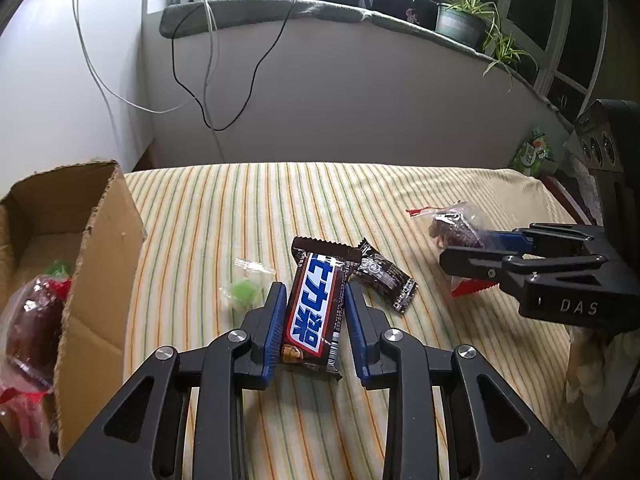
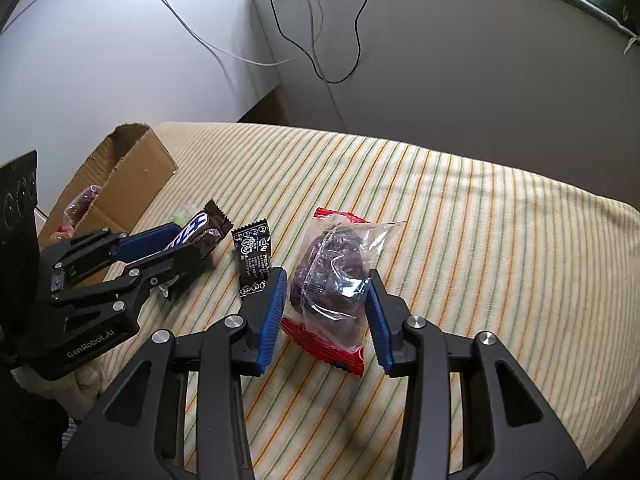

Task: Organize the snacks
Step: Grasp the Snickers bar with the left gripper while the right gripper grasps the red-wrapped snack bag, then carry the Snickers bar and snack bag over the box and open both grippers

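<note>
**Both grippers straddling snacks on the bed**

Currently the striped sheet [image 2: 460, 240] has bare room right of the right gripper [image 2: 326, 308]; the bed edge curves off far right. The box [image 1: 100, 248] sits at the left edge, open, with a wrapped date [image 1: 32, 316] inside.

Left gripper [image 1: 316, 312]: bar [image 1: 316, 312] lies lengthwise between the blue pads [image 1: 276, 320], left pad touching, small gap at the right. Partly open, no firm clamp visible. Green candy [image 1: 244, 292] just left, black packet [image 1: 384, 280] just right.

Right gripper: date bag [image 2: 332, 280] between the pads, both at the wrapper; clamped or not, can't tell. Both grippers low, pointing across the bed.
</note>
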The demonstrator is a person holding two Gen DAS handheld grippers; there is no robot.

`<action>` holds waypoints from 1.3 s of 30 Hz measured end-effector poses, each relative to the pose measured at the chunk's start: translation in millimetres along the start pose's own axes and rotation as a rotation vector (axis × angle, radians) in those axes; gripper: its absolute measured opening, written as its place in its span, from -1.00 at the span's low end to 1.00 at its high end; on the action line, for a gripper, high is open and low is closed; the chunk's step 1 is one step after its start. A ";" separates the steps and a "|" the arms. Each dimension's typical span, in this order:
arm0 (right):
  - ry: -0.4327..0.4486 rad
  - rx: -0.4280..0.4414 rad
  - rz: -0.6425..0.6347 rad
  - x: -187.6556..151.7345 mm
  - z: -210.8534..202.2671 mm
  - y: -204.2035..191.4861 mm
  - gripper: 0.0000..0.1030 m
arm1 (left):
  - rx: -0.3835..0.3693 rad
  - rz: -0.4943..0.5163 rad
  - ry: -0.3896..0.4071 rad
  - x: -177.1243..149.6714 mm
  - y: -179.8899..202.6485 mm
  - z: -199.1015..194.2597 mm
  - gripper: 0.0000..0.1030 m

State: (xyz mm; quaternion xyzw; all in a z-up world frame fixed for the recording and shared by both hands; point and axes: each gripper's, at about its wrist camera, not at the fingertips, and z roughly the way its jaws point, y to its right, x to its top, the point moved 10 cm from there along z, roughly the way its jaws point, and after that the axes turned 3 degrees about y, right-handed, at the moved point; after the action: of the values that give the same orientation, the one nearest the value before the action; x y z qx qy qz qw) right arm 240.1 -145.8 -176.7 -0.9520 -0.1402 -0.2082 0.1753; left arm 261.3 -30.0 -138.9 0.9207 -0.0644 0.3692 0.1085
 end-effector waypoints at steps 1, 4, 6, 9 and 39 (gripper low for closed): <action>0.005 -0.001 -0.002 0.5 -3.0 -0.4 -0.21 | -0.003 -0.003 0.005 0.5 0.5 -2.7 -0.45; 0.026 0.001 -0.007 2.9 -14.5 -3.5 -0.21 | -0.007 -0.007 0.023 1.8 1.2 -11.9 -0.45; 0.039 -0.001 -0.015 5.2 -22.3 -5.1 -0.21 | -0.006 -0.009 0.038 2.9 1.0 -19.8 -0.45; 0.061 0.000 -0.030 8.2 -34.8 -10.9 -0.21 | -0.004 -0.011 0.062 4.9 -0.8 -31.9 -0.46; 0.152 0.123 -0.201 53.3 -51.4 -149.9 -0.21 | 0.157 -0.111 0.221 -1.8 -100.0 -144.7 -0.46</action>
State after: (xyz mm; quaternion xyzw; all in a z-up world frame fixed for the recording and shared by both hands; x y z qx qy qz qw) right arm 217.9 -20.9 -67.8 -0.9021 -0.2334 -0.2874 0.2216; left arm 183.5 102.7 -53.5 0.8823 0.0280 0.4656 0.0628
